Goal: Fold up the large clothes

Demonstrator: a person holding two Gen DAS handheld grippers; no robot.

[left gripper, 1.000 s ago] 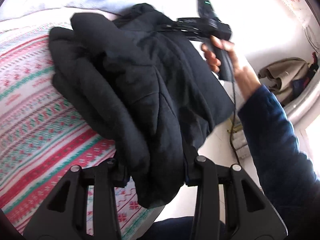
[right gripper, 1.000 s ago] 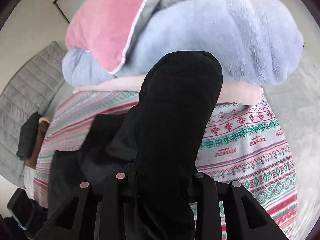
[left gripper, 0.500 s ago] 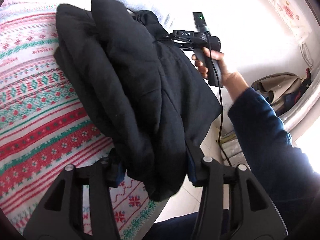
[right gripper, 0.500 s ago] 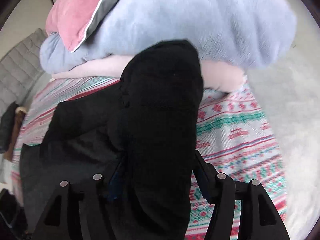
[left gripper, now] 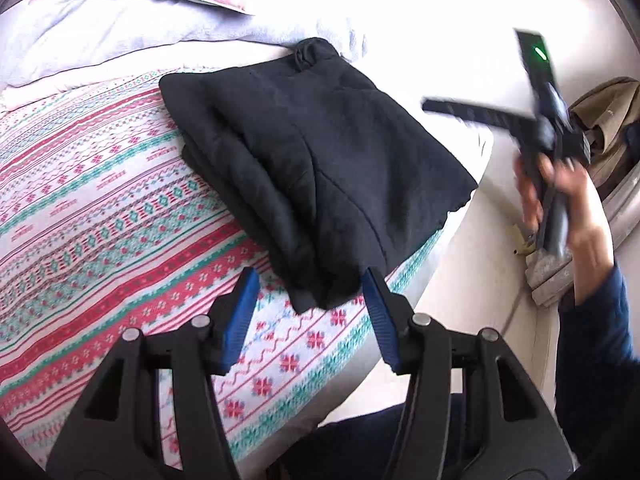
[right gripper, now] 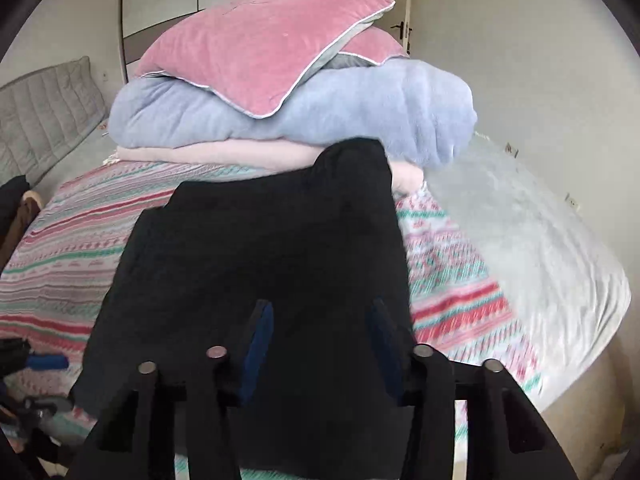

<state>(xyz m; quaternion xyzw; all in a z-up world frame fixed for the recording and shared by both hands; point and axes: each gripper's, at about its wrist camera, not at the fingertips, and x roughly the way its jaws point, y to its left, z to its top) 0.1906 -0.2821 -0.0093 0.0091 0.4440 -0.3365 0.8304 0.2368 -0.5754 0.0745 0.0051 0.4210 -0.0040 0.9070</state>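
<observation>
One patterned bed carries the black garment, folded into a compact stack at the bed's near right corner, its far end just beside the piled blue blanket and pink pillow. Both tools are clear of it: the left gripper is parting its jaws with the stack's near end just ahead and untouched, while the right gripper, off the bed's right edge, is narrowing its jaws on nothing. Folding appears finished; the next move probably calls for squaring the stack or fetching another garment.

pink pillow on blue blanket
</observation>
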